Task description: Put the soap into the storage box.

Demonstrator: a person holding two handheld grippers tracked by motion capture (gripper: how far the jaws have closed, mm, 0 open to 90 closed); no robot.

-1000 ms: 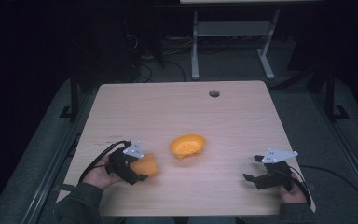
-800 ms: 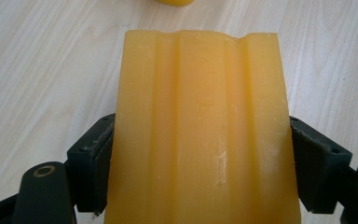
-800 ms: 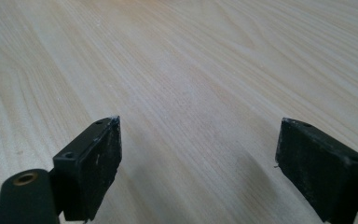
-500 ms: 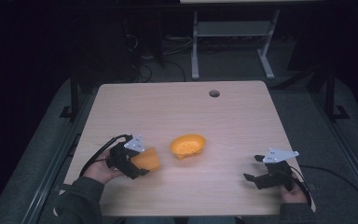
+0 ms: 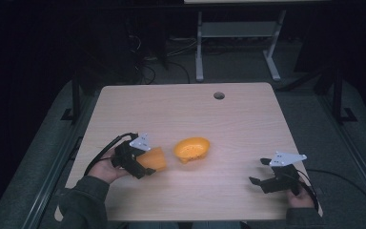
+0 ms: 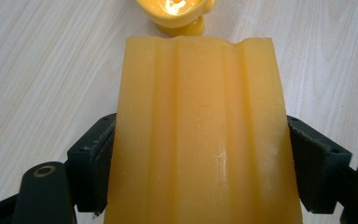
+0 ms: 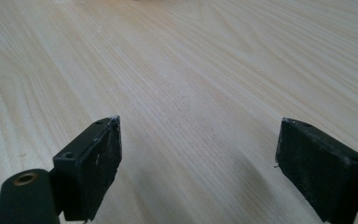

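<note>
The left tool [image 5: 140, 166] is clamped on a ribbed, translucent orange block of soft-looking plastic [image 6: 200, 135], one black jaw pressed against each long side. In the left gripper view the block rises between the jaws and points at a small round yellow-orange plastic bowl [image 6: 176, 14], which stands on the pale wood-grain tabletop [image 6: 42, 70] just beyond the block's far edge. In the high view the block [image 5: 153, 159] is near the front left of the tabletop [image 5: 238, 129], close beside the bowl [image 5: 192, 149] but apart from it; whether the block is lifted or rests on the surface I cannot tell.

The right tool [image 7: 198, 163] has its jaws spread wide with nothing between them, low over bare wood. The high view places it [image 5: 267, 179] near the front right corner, well apart from both orange things.

The step in hand looks like carrying the gripped block towards the bowl. The next move would call for lifting and tilting it over the rim without knocking the light bowl aside.

The left gripper view gives the ribs and the squeeze of the jaws; the high view gives the spacing of block, bowl and both tools.
</note>
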